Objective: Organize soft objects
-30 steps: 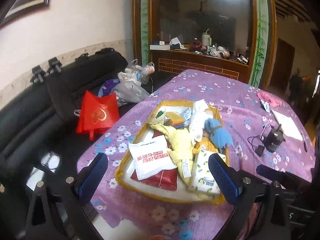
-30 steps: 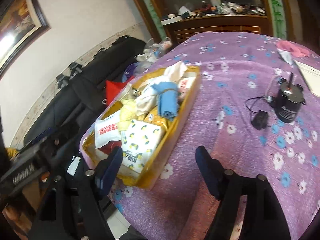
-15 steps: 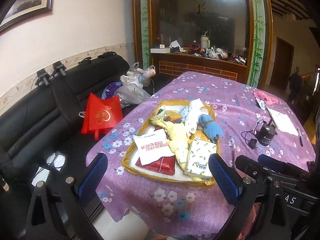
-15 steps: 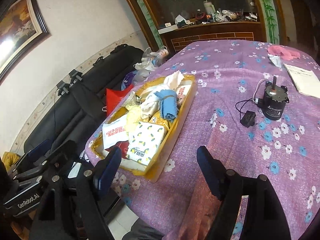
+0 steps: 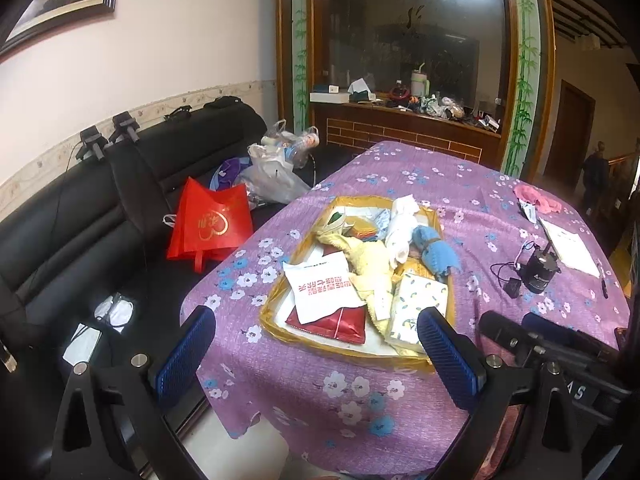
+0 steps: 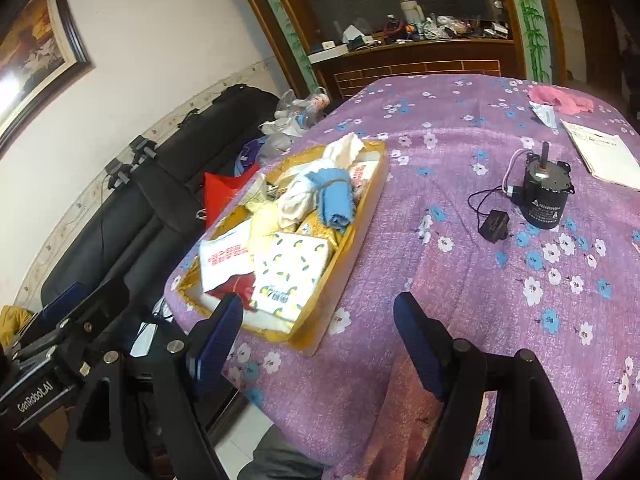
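Note:
A gold tray [image 5: 276,330] [image 6: 362,220] sits on the purple flowered tablecloth near the table's front left edge. It holds a blue rolled cloth [image 5: 434,252] [image 6: 336,200], a white cloth [image 5: 402,226] [image 6: 340,152], a yellow cloth [image 5: 368,260], a lemon-print tissue pack [image 5: 418,306] [image 6: 290,272], a white packet with red print [image 5: 324,286] [image 6: 224,258] and a red packet [image 5: 340,322]. My left gripper [image 5: 316,350] is open and empty, held back from the tray's near end. My right gripper [image 6: 320,338] is open and empty, off the tray's near right corner.
A black motor with a cable [image 5: 540,268] [image 6: 544,196] stands right of the tray. Papers [image 6: 600,152] and a pink cloth [image 6: 560,98] lie at the far right. A black sofa [image 5: 60,232] with a red bag [image 5: 210,224] and plastic bags [image 5: 276,172] runs along the left.
Both grippers have pulled back and up from the tray, so the table looks smaller and more of the sofa and floor shows. Both stay open and empty.

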### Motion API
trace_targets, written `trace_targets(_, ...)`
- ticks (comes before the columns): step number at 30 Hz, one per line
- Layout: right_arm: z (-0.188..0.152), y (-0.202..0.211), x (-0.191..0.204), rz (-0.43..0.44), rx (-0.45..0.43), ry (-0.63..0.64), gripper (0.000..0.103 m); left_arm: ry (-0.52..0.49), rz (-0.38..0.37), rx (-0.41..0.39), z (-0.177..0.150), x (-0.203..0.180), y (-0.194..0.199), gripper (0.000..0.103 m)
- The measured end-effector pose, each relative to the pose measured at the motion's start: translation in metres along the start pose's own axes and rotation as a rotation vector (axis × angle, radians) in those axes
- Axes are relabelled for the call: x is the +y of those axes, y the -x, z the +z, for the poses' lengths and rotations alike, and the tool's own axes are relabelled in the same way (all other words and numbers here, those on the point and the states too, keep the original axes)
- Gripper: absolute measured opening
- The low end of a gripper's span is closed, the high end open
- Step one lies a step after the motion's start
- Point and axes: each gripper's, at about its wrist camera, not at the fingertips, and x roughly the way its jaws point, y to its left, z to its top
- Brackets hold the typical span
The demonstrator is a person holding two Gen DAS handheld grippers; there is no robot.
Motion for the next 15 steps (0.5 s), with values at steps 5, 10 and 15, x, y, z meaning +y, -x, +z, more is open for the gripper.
trace_targets(5,0.006,-0.011,-0.002,-0.034,-0.002,0.016,0.077,0.010,-0.004,0.033,0.002,0.003,-0.024,0.102)
trace_targets(10,0.017,-0.016,-0.002,-0.024,-0.039,0.033,0.077,-0.002,-0.001,0.073,0.002,0.004,-0.050,0.102)
trace_targets(15,0.030,-0.020,0.011,-0.001,-0.058,0.120,0.077,-0.010,0.015,0.088,0.005,0.005,-0.070,0.102)
